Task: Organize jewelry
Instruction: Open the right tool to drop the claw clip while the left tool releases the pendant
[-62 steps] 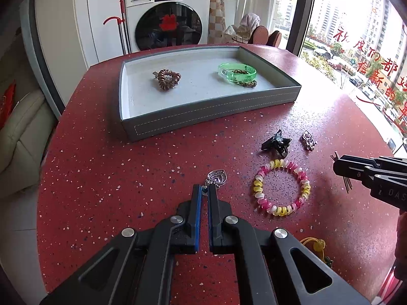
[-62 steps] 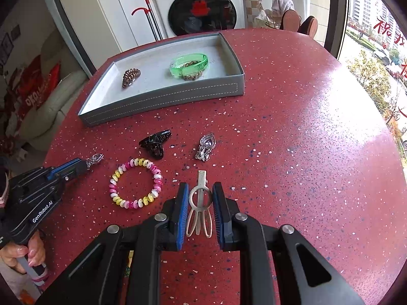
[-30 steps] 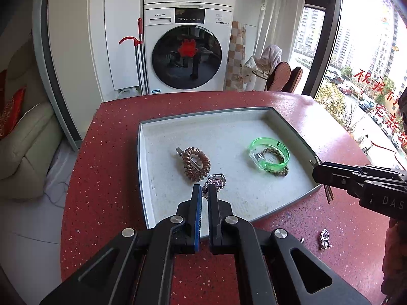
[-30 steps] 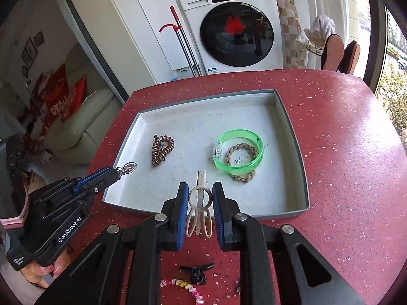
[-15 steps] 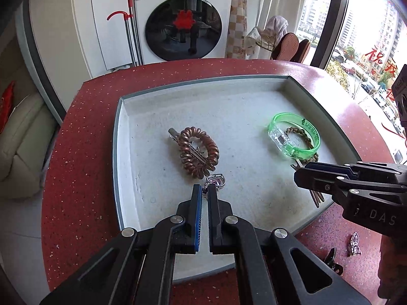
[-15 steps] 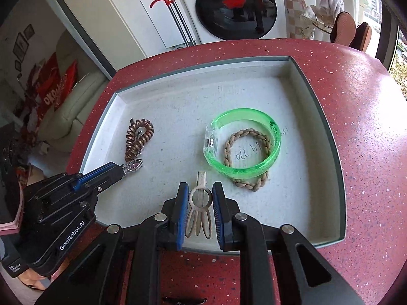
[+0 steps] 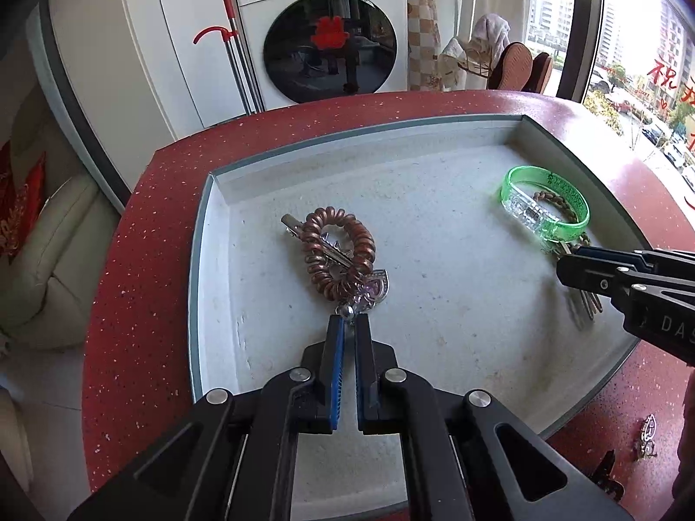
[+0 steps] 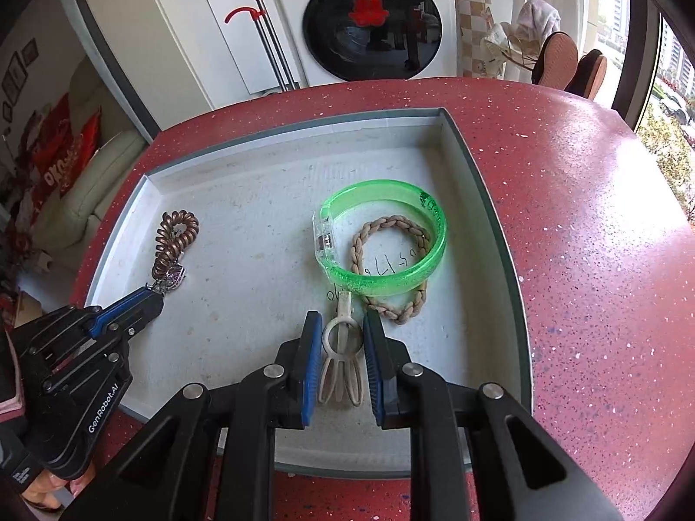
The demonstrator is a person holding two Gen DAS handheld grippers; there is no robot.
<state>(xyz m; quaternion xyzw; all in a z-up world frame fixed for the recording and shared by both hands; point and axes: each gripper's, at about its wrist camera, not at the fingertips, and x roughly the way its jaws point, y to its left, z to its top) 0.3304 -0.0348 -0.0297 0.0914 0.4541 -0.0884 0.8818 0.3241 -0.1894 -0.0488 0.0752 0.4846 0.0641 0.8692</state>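
Both grippers are low over the grey tray (image 7: 204, 234) (image 8: 499, 234) on the red table. My left gripper (image 7: 347, 321) is shut on a silver heart pendant (image 7: 373, 288), which touches a brown coil hair tie (image 7: 339, 247) with a metal clip through it. My right gripper (image 8: 341, 325) is shut on a beige hair claw clip (image 8: 341, 347), whose tip reaches the green bangle (image 8: 382, 243). A braided beige bracelet (image 8: 391, 256) lies inside and under the bangle. The left gripper also shows in the right wrist view (image 8: 152, 295), and the right gripper in the left wrist view (image 7: 564, 265).
On the red table (image 7: 130, 260) outside the tray's near right corner lie another silver pendant (image 7: 647, 430) and a black clip (image 7: 608, 473). A washing machine (image 8: 369, 17) and a cream sofa (image 7: 47, 260) stand beyond the table's far edge.
Both grippers carried their items from the table over the tray and have come down low. The pendant now touches the coil hair tie and the claw clip reaches the green bangle.
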